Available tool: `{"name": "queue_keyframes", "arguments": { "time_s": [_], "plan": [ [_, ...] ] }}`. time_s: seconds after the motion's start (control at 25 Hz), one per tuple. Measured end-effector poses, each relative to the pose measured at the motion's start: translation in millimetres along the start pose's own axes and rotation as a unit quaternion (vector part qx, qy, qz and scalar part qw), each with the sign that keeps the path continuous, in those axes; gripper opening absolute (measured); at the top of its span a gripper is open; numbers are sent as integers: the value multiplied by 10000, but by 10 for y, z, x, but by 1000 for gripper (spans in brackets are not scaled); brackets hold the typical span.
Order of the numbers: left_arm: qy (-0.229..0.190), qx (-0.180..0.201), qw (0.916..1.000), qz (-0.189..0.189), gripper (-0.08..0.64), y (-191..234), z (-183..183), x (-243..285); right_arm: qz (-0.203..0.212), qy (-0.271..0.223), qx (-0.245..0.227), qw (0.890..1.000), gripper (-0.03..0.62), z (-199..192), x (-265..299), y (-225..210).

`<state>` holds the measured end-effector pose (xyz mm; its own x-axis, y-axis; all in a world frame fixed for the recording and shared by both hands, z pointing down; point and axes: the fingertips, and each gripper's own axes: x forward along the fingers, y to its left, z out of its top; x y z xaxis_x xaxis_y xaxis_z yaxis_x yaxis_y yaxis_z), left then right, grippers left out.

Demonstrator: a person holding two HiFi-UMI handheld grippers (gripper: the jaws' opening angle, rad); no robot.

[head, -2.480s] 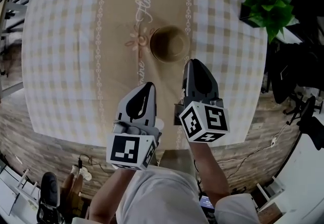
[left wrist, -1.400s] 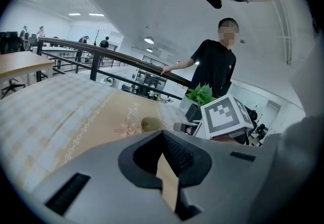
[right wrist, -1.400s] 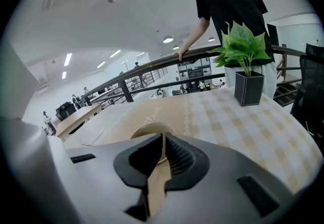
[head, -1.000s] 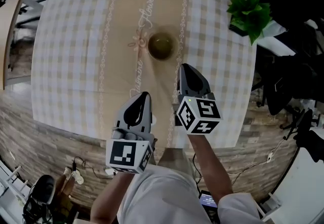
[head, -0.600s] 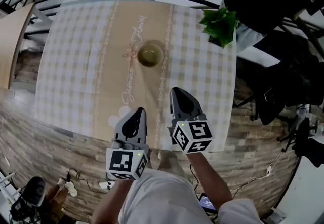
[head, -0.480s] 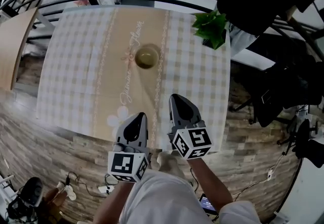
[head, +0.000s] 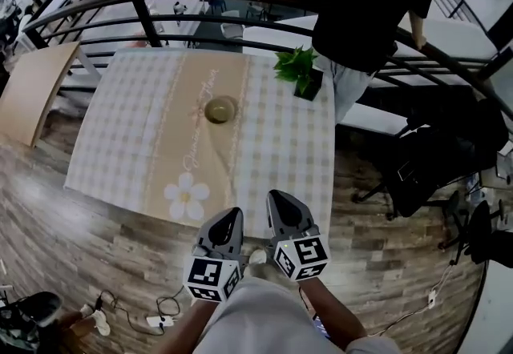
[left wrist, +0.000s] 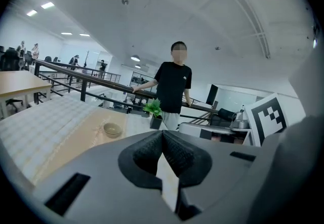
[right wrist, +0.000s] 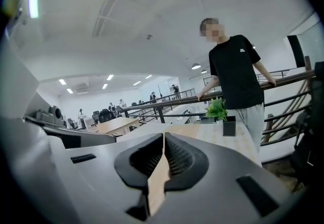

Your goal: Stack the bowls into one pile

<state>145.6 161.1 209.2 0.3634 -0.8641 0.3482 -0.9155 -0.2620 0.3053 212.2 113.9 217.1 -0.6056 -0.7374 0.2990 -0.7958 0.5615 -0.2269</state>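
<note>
Left tool: jaws are seen pressed together, nothing held between them. Right tool: likewise closed, nothing gripped. Both are held side by side, short of the near edge of the tabletop. The bowl is set upright on the tan centre strip of the checked cloth, well apart from both tools. A potted plant is placed near the far right corner. A person is stationed at the railing beyond.
</note>
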Motion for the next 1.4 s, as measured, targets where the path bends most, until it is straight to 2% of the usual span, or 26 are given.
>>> {"name": "queue_keyframes", "arguments": {
  "time_s": [0.24,0.56,0.8,1.08,1.4],
  "plan": [
    [-52,240,9993,-272,18,-554,-104,-315,-39,-137,6,9999,38,3,-671,63],
    [203,198,9987,-415,18,-847,-413,-626,-266,80,139,9995,38,-283,-1275,182],
    [260,200,9989,-341,18,-892,-519,-604,-133,297,218,9992,38,-504,-1319,258],
    [313,-43,9992,-245,18,-909,-547,-633,72,349,263,9990,38,-520,-1349,339],
    [313,-76,9994,-158,18,-919,-626,-613,74,395,354,9986,38,-610,-1375,280]
  ]
}}
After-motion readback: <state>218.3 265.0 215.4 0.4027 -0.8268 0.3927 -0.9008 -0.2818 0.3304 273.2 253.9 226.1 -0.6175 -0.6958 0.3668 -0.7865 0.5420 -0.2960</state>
